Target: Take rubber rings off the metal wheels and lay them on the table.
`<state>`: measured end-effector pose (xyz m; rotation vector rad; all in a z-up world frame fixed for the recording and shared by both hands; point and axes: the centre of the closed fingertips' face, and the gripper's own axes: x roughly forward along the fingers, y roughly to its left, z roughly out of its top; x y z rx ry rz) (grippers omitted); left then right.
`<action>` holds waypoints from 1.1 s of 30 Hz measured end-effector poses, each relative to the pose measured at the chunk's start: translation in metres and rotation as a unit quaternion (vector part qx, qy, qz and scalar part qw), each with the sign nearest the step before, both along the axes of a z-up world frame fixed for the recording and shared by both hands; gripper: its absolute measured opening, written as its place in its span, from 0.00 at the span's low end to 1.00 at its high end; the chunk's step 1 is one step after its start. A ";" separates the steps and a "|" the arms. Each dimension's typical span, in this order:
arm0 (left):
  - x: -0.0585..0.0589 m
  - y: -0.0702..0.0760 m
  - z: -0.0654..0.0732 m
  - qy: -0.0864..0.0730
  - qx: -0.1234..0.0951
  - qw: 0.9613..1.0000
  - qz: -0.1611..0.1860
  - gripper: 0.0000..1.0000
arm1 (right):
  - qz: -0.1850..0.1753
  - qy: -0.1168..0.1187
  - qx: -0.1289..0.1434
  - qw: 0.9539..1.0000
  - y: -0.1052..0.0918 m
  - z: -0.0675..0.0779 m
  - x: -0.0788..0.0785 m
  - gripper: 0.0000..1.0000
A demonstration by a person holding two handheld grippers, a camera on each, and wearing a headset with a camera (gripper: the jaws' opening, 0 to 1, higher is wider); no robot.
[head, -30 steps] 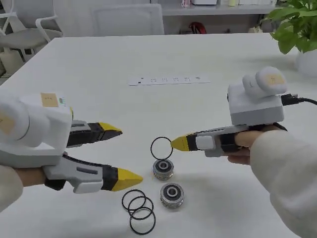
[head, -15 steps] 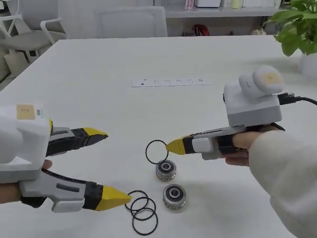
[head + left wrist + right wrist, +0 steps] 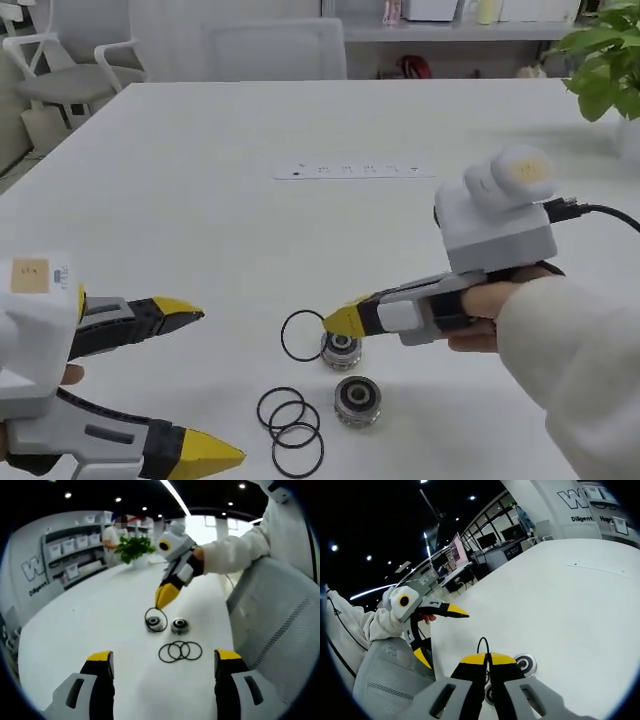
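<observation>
The right gripper (image 3: 335,320) has its jaws pressed together, pinching a rubber ring (image 3: 303,336) that hangs left of their tips, just beside the far metal wheel (image 3: 341,349). The laid rings (image 3: 290,428) lie nearer the person on the worktop (image 3: 300,230). The left gripper (image 3: 215,385) has its jaws spread.

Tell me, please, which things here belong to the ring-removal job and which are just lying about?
Job in hand:
- right gripper, shut on a rubber ring
- metal wheel at its tip, and a second wheel
- three removed rings on the table
- left gripper, open

Lying about:
- power strip
- potted plant
- chair
</observation>
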<state>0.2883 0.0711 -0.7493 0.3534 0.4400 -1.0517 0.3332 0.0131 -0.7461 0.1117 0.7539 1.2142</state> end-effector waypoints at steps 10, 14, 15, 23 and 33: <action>-0.003 -0.002 -0.003 0.006 0.002 1.000 -0.007 0.83 | 0.039 0.022 -0.020 0.999 0.008 -0.015 -0.019 0.00; -0.005 -0.002 -0.005 0.011 0.006 1.000 -0.009 0.82 | 0.054 0.030 -0.034 0.997 0.009 -0.023 -0.027 0.00; -0.005 -0.002 -0.006 0.011 0.007 1.000 -0.010 0.82 | 0.056 0.031 -0.036 0.997 0.010 -0.025 -0.028 0.00; -0.009 -0.004 -0.010 0.021 0.013 1.000 -0.017 0.82 | 0.078 0.043 -0.055 0.994 0.011 -0.039 -0.036 0.00; -0.010 -0.004 -0.011 0.024 0.013 0.999 -0.017 0.81 | 0.087 0.043 -0.069 0.993 0.010 -0.046 -0.039 0.00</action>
